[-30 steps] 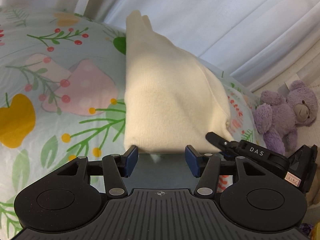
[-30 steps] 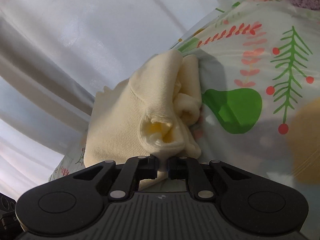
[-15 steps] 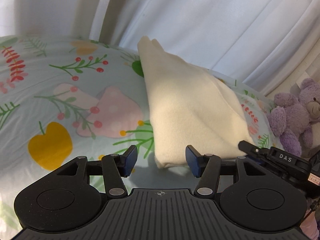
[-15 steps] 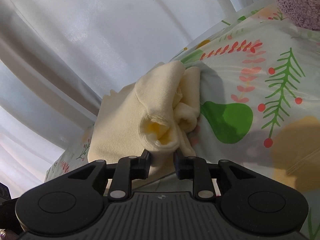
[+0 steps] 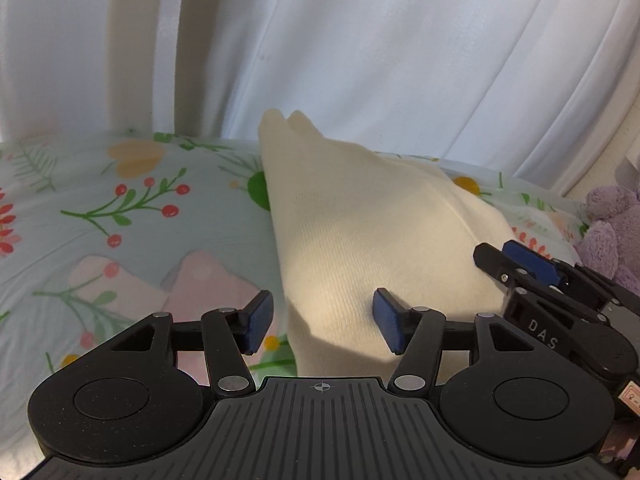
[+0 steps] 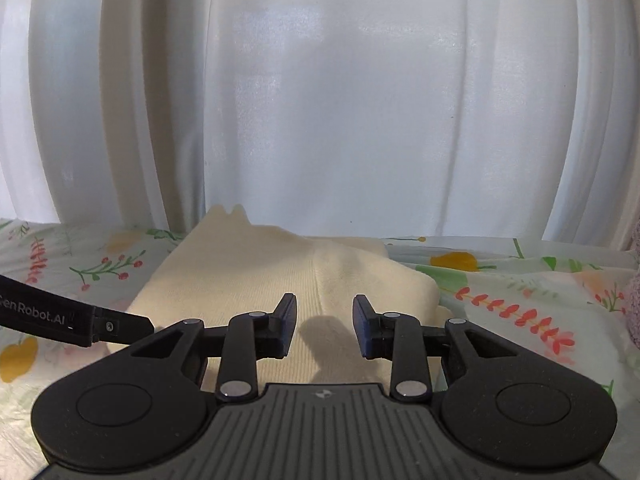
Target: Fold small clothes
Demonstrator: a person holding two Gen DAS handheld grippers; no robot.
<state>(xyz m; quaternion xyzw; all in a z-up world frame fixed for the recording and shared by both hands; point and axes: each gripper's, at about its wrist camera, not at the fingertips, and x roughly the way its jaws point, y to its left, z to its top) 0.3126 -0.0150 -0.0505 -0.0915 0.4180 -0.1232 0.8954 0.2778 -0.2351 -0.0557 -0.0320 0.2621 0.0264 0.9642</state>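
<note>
The left gripper (image 5: 323, 322) has two fingers with blue pads (image 5: 258, 320), and they stand wide apart with nothing pinched between them. The right gripper (image 6: 324, 326) also has two fingers. They stand a little apart, in a narrower gap, and they hold nothing. Both grippers hang just above the near edge of the cloth.

There is one piece of clothing, a cream knit garment (image 5: 372, 236). It lies folded on the bed, right in front of both grippers. In the left view it looks like a long wedge that gets thin at the far end, where two small points stick up. In the right view the garment (image 6: 256, 280) has a seam running down its middle, and a dark shadow falls on its near part.

The right gripper pokes into the left view from the right side (image 5: 516, 264), close to the cloth's right edge. One finger of the left gripper shows at the left of the right view.

Under the cloth is one bedsheet (image 5: 100, 216) with flowers, berries and mushrooms on it. One purple plush toy (image 5: 612, 232) sits on the far right. Behind everything hangs a white curtain (image 6: 340, 100).
</note>
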